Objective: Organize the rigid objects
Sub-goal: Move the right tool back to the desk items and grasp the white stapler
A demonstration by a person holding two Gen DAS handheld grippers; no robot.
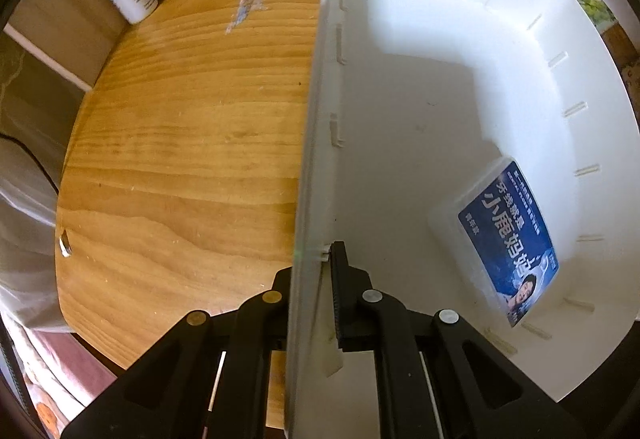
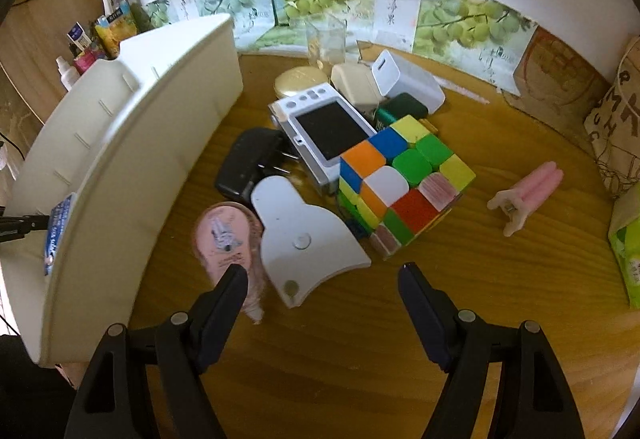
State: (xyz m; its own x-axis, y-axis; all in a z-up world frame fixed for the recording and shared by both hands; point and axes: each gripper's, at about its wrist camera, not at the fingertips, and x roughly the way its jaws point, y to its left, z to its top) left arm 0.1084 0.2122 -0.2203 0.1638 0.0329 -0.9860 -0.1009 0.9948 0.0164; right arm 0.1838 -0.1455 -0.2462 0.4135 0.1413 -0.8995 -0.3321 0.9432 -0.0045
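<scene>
The white plastic bin [image 1: 460, 87] stands toward the wooden bench's [image 1: 180, 159] left edge, holding only a clear flat box with a blue label [image 1: 504, 235] against its wall. The left tongs [image 1: 310, 279] are clamped on the bin's rim. The right tongs [image 2: 320, 275] gape apart above a white flat plastic piece [image 2: 308, 235] beside a multicoloured puzzle cube [image 2: 404, 187].

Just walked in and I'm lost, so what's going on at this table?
A person is sorting loose items into a white bin. The left gripper is clamped on the bin's wall, steadying it; only a blue-labelled box lies inside. The right gripper is open, its fingers hovering near a white plastic piece in the pile beside a colour cube and a black charger.
</scene>
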